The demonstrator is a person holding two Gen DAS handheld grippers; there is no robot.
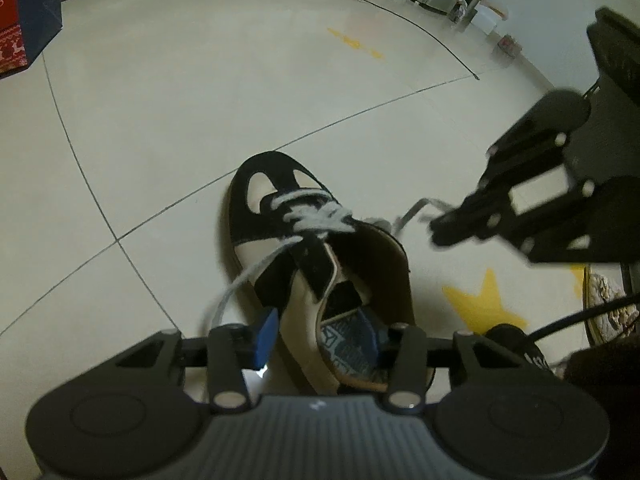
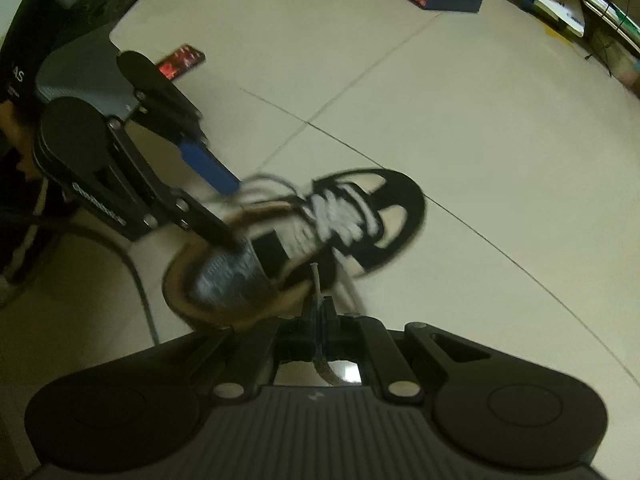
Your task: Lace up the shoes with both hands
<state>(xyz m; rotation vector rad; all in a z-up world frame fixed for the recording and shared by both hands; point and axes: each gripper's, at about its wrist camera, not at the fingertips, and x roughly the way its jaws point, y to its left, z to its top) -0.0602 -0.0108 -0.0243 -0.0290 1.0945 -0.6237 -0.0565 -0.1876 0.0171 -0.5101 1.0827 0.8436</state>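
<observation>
Pinching right lace end (image 2: pixel 316 280), right gripper (image 2: pixel 320 308) closed beside sneaker (image 1: pixel 304 248) collar; left gripper (image 1: pixel 324 340) wide open astride heel, left lace end (image 1: pixel 240 284) trailing toward it, unheld.

White letters "AS" stand on the black housing of the left gripper (image 2: pixel 224 216) at the right wrist view's left edge; other print on boxes and packages is too blurred to read.
</observation>
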